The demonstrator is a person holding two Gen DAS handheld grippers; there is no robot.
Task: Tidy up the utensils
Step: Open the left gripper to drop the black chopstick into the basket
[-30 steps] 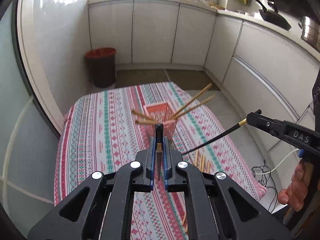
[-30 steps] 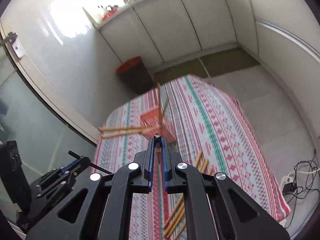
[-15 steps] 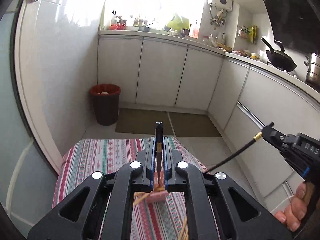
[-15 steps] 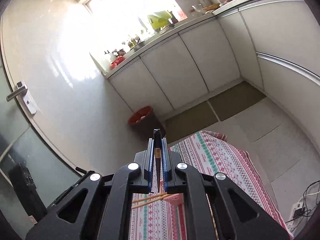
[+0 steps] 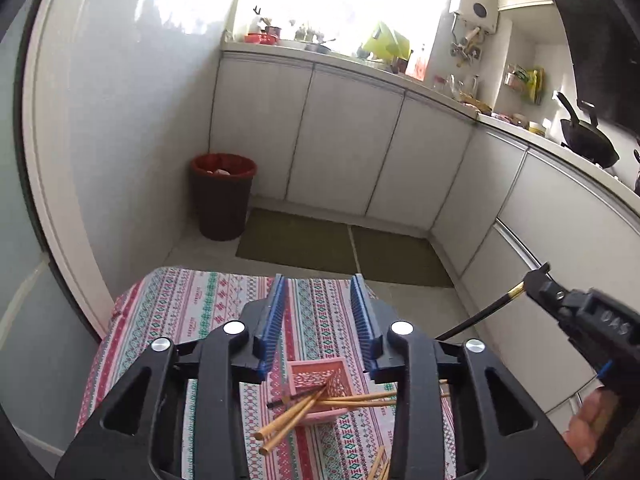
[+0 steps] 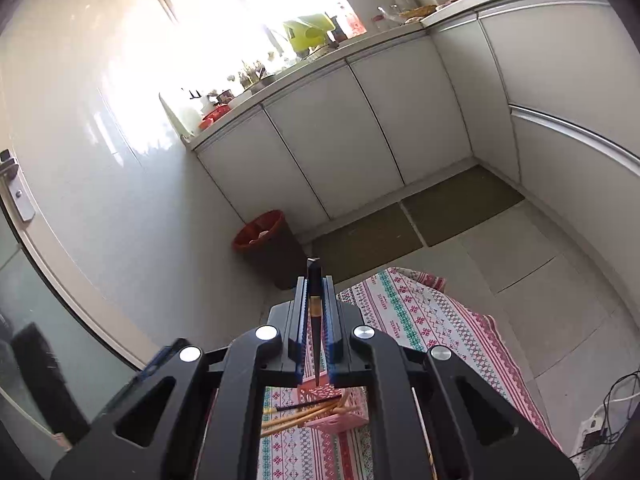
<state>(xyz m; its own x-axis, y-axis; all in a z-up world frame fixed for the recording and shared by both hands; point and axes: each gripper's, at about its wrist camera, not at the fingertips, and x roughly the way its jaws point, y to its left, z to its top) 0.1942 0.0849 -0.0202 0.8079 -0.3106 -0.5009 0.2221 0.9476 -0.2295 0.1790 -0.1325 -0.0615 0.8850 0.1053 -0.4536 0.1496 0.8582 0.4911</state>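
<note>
So the holder (image 5: 318, 386) sits on the table (image 5: 192, 312), pretty much dead centre, with chopsticks (image 5: 294, 418) stuck in it and fanning out toward 8 and 3 o'clock. A few more sticks (image 5: 378, 464) lie flat on the cloth at 5 o'clock from it. Left gripper (image 5: 320, 320) hangs right above the holder, right gripper (image 5: 538, 284) off at 2 o'clock with a black chopstick (image 6: 315, 320) between its fingers. Past the table at 12 are two mats (image 5: 296, 240) on the floor, the bin (image 5: 222, 196) at 11, cabinets (image 5: 344, 140) behind it all.
</note>
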